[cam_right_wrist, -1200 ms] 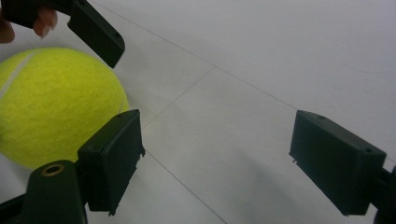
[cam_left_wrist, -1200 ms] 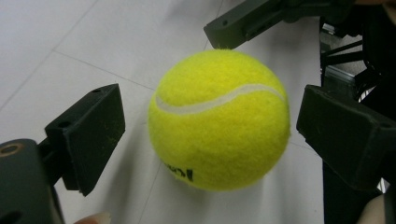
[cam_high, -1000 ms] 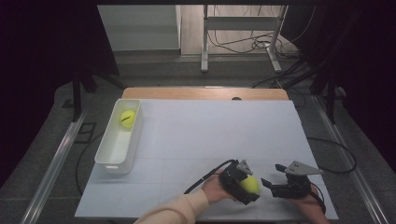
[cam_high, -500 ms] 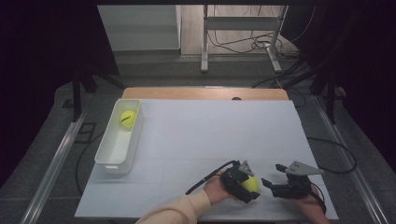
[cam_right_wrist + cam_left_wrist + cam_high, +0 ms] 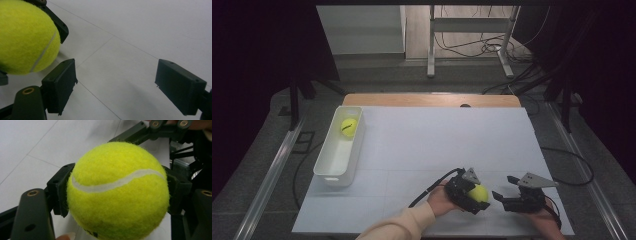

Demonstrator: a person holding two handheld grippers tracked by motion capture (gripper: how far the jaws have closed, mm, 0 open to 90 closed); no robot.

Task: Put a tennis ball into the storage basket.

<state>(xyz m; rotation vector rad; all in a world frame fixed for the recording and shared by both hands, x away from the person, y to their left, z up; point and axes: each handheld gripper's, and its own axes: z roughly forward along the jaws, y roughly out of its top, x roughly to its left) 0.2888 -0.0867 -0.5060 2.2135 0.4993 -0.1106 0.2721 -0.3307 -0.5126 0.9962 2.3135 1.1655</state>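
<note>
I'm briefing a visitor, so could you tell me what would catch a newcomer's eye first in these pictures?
The bright yellow tennis ball clamped in the left gripper near the table's front edge stands out first. Beside it the right gripper is open with nothing between its jaws. A second ball lies at the far end of the white bin on the left.

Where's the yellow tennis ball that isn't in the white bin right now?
The yellow tennis ball sits clamped in the left gripper near the table's front edge in the high view, just left of the open right gripper.
</note>
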